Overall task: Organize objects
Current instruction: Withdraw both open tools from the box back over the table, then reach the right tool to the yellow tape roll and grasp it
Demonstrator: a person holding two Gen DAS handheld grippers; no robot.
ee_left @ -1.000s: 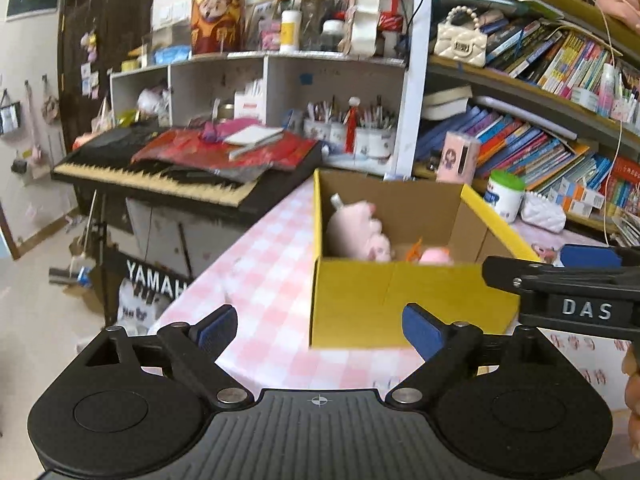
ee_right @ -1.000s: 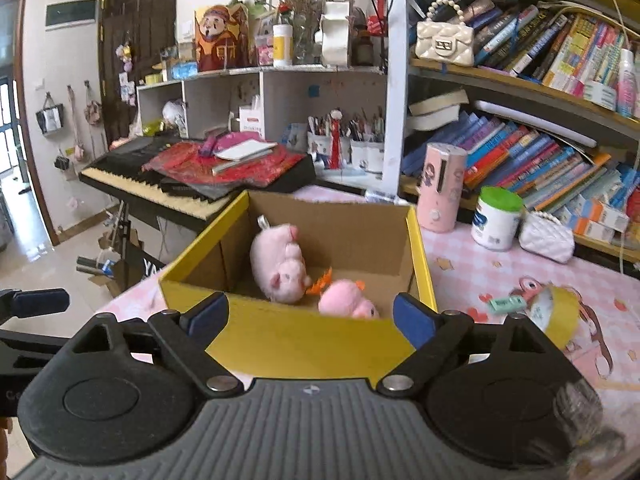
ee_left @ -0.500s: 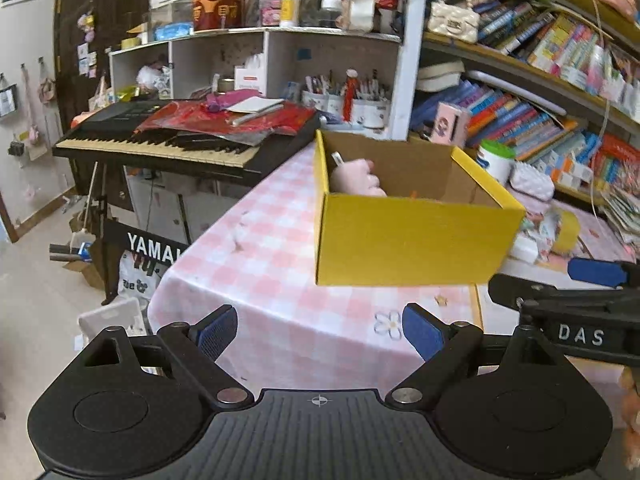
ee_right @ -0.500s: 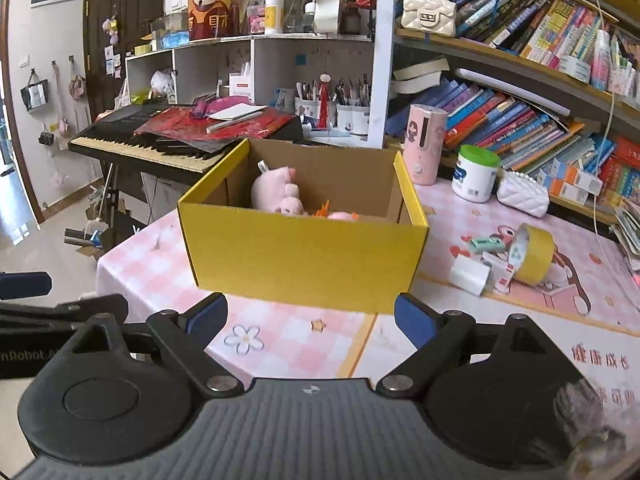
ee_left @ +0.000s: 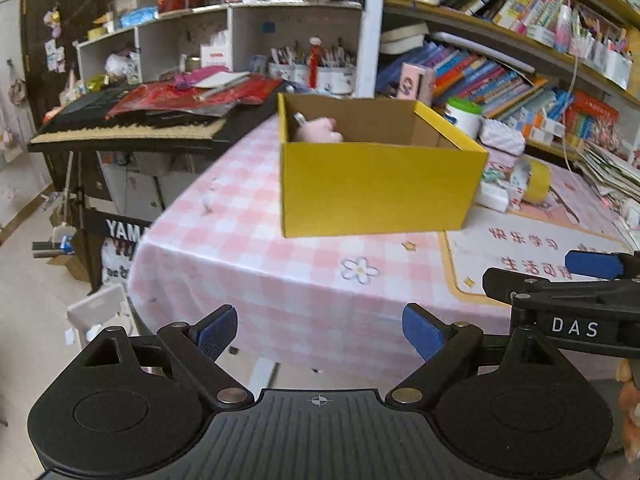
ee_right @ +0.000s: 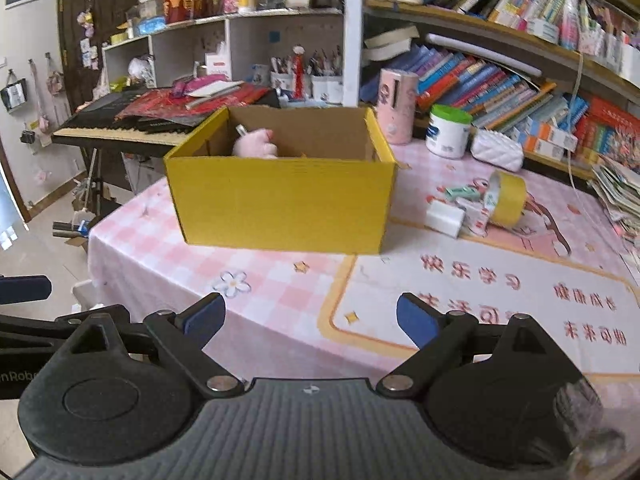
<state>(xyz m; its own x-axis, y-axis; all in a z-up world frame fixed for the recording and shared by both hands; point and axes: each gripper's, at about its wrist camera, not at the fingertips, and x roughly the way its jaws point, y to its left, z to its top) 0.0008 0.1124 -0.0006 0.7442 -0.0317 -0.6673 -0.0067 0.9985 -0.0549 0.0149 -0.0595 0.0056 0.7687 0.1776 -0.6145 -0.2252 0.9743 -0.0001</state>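
Observation:
A yellow cardboard box point(ee_left: 376, 188) stands on the pink checked tablecloth point(ee_left: 248, 248); it also shows in the right wrist view point(ee_right: 280, 204). A pink plush pig point(ee_left: 320, 130) point(ee_right: 256, 144) peeks over its rim; the rest of the inside is hidden. My left gripper point(ee_left: 320, 330) is open and empty, off the table's near edge, well short of the box. My right gripper point(ee_right: 310, 318) is open and empty above the table's front part. The right gripper also shows at the right of the left wrist view point(ee_left: 560, 280).
A yellow tape roll point(ee_right: 506, 198), a white block point(ee_right: 444, 216) and small items lie right of the box. A white jar point(ee_right: 448, 132), pink cylinder point(ee_right: 398, 106) and white pouch point(ee_right: 496, 150) stand behind. A keyboard point(ee_left: 132, 128) is at the left, bookshelves point(ee_right: 500, 76) behind.
Both grippers have pulled back from the box toward the table's near edge and dropped lower; the box now looks smaller and farther. Both stay open and empty.

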